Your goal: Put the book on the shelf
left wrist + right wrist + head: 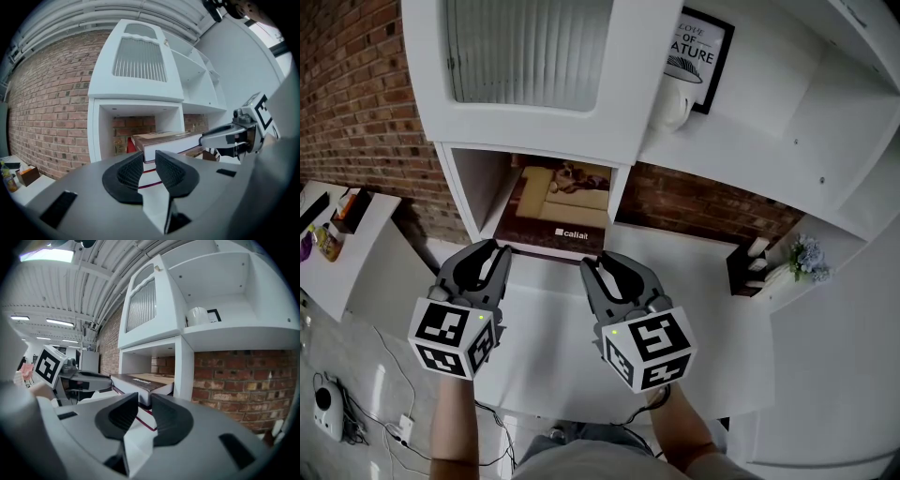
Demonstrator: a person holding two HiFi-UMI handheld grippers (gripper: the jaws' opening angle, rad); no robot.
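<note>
A brown-covered book (553, 211) lies flat, its far part inside the low open compartment of the white shelf (473, 187) and its near edge sticking out over the white desk (544, 347). My left gripper (492, 251) is at the book's near left corner and my right gripper (602, 261) at its near right corner. Both sets of jaws stand partly apart and sideways, with nothing clamped. In the left gripper view the book (164, 143) sits just past the left gripper (149, 155). In the right gripper view the book (140, 380) lies just ahead of the right gripper (145, 397).
Above the compartment is a cabinet door with ribbed glass (525, 47). A framed picture (698, 56) and a white jar (670, 108) stand on the upper shelf. At the right are a dark box (748, 270) and flowers (806, 258). A side table (356, 272) stands at the left.
</note>
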